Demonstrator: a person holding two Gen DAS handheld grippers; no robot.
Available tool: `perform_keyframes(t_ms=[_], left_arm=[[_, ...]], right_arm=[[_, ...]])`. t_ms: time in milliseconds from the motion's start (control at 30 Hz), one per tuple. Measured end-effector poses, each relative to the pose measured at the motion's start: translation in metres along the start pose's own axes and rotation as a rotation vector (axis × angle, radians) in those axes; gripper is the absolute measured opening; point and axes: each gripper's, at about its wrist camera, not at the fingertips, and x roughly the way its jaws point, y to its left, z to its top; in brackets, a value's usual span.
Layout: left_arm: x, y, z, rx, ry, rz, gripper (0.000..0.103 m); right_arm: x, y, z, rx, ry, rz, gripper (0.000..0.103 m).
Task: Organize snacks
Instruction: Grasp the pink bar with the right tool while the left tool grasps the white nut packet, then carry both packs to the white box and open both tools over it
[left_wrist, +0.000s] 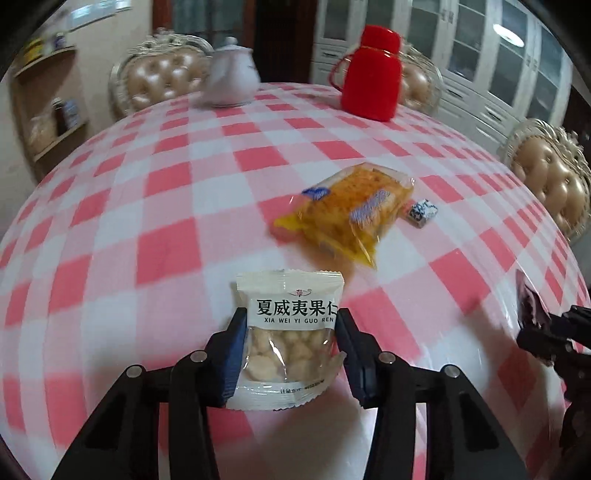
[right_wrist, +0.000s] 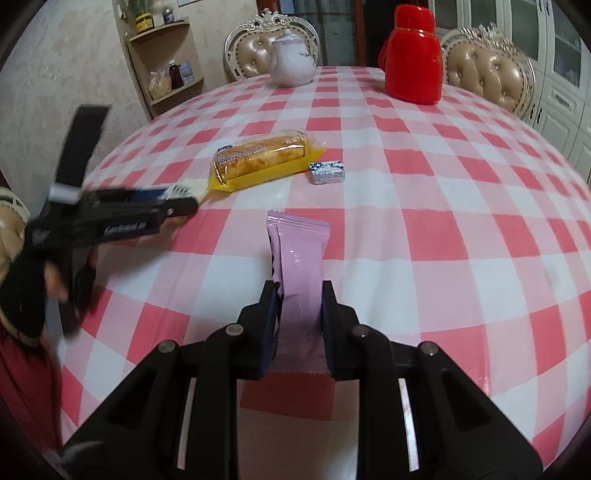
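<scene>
While left tool (left_wrist: 290, 345) grips nut packet (left_wrist: 288, 332), right tool (right_wrist: 299, 325) clamps pink wrapper (right_wrist: 300, 280)

The right gripper (right_wrist: 298, 295) is clamping a pink snack packet (right_wrist: 300, 266) between its fingers (right_wrist: 269, 314), the packet standing upright past the fingertips. Beyond the fingertips, a wrapped cake roll (right_wrist: 262, 157) is lying on the checked tablecloth (right_wrist: 443, 229), with a small blue-and-white candy (right_wrist: 327, 172) just beside it. Left of the fingers, the left gripper (right_wrist: 181, 199) is gripping a white packet (right_wrist: 188, 186). Far ahead, a white teapot (right_wrist: 291, 61) and a red flask (right_wrist: 413, 55) are standing.
</scene>
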Motion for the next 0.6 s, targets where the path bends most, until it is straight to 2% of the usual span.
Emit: perform_keyframes(t_ms=[67,200,267,333,400,467,600], left_arm=[[-0.010,-0.005,-0.013,-0.011,-0.014,0.027,0.048],[-0.019,-0.006,-0.027,-0.054,-0.015,0.024,0.050],[-0.019,-0.007,-0.029,-0.063,-0.010,0.023,0.060],[-0.019,-0.010,-0.030,-0.059,-0.003,0.041,0.063],[-0.017,-0.013,-0.030,-0.050,0.007,0.063,0.072],[-0.014,-0.016,-0.030,-0.046,0.023,0.107,0.087],[-0.010,-0.008,-0.029,-0.096,0.039,0.133,0.093]], right_arm=[[0.001,-0.001,-0.001,0.017,0.002,0.017,0.026],[0.004,0.000,-0.003,0.025,0.007,0.003,0.026],[0.005,-0.001,-0.004,0.027,0.009,0.002,0.026],[0.008,0.000,-0.005,0.024,0.014,-0.001,0.026],[0.012,0.001,-0.006,0.013,0.030,-0.006,0.026],[0.016,0.003,-0.007,-0.002,0.036,-0.023,0.026],[0.017,0.011,-0.009,-0.052,0.037,-0.064,0.027]])
